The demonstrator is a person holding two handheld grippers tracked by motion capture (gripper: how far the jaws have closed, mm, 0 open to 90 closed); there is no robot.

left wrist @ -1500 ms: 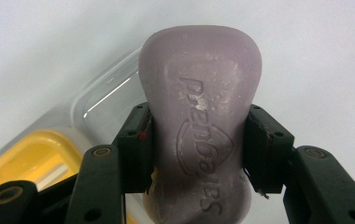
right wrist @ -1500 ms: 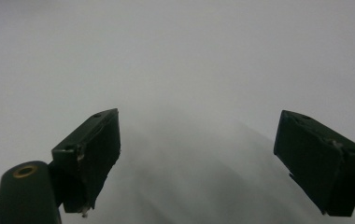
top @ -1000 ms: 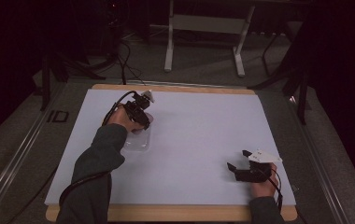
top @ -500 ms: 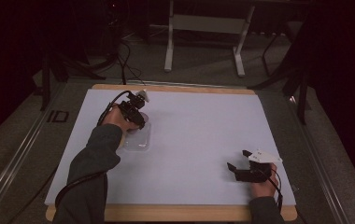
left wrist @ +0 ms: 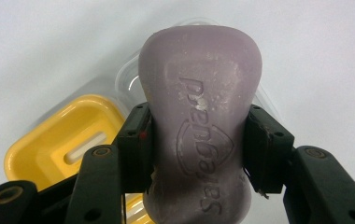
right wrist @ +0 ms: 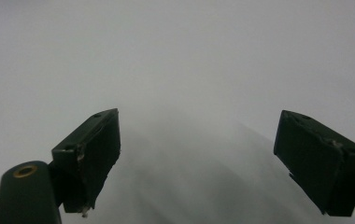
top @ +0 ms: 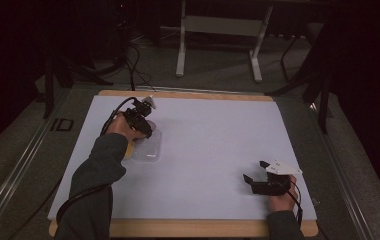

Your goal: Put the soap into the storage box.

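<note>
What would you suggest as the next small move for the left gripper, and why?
Probably lower the purple soap bar into the yellow soap dish: the left gripper is shut on the bar above the dish and clear lid, while the right gripper rests open, apart.

A mauve bar of soap with a pinched waist and an embossed brand mark is sitting clamped across its narrow middle between the two black jaws of the left gripper, its rounded end pointing away from the hand. Just beneath it, a clear plastic soap case is lying on the white table, with a yellow tray showing beside the bar.
</note>
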